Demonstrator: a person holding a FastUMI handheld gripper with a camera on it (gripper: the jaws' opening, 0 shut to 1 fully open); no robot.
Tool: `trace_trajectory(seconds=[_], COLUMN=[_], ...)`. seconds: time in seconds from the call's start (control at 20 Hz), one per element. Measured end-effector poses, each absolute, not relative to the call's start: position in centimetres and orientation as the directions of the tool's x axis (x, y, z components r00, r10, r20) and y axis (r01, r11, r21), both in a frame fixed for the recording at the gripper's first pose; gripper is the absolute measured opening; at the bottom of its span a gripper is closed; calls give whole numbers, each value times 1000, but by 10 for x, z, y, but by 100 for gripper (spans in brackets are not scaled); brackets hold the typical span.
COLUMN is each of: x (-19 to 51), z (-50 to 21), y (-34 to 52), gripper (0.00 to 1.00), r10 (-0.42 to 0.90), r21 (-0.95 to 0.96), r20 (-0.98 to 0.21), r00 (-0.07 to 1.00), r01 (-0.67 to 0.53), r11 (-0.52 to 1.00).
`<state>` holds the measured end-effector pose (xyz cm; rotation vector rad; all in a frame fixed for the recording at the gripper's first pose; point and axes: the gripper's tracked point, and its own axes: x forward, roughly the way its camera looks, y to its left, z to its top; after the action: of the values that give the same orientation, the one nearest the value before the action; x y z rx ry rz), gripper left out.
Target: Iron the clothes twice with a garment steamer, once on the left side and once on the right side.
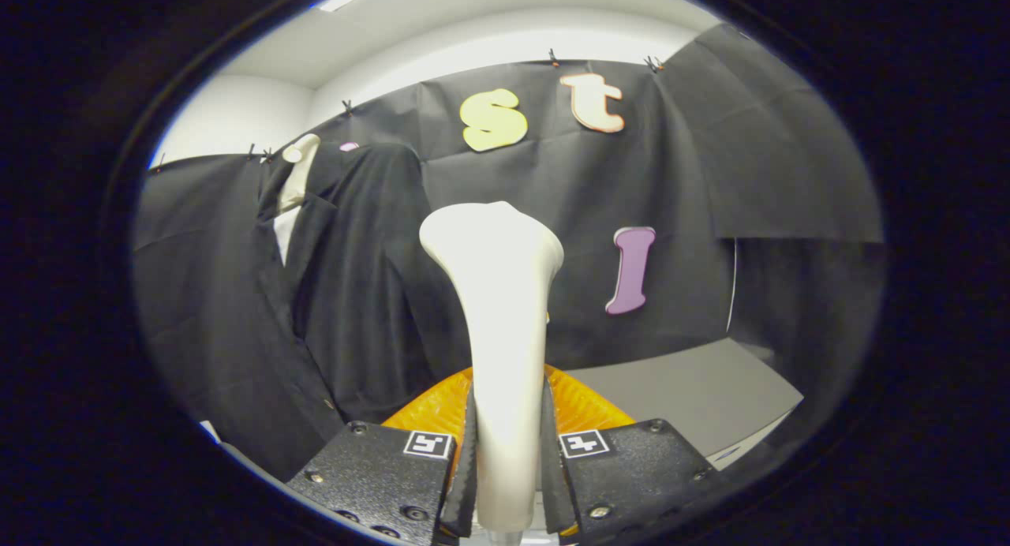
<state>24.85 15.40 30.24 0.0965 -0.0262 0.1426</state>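
Claw point(505, 483) clamped on white steamer point(495, 293), upright between its fingers, black jacket point(339, 293) beyond.

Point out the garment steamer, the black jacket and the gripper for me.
garment steamer point(497, 309): gripper view, on its white neck, above the fingers pressing it from both sides.
black jacket point(347, 293): gripper view, front panel, hanging on the mannequin.
gripper point(506, 463): gripper view, midway between fingertips.
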Motion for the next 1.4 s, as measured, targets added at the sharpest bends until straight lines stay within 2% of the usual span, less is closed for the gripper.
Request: trace_trajectory(seconds=[0.4, 0.6, 0.9, 1.4], x=[252, 257, 265, 266], z=[368, 388, 376, 316], y=[261, 298, 332, 335], gripper=[36, 36, 36, 36], r10=[185, 166, 137, 118], r21=[10, -62, -150, -204], r20=[140, 182, 186, 90], r00=[973, 969, 973, 989], r01=[-189, -157, -110, -97], r11=[982, 986, 983, 974])
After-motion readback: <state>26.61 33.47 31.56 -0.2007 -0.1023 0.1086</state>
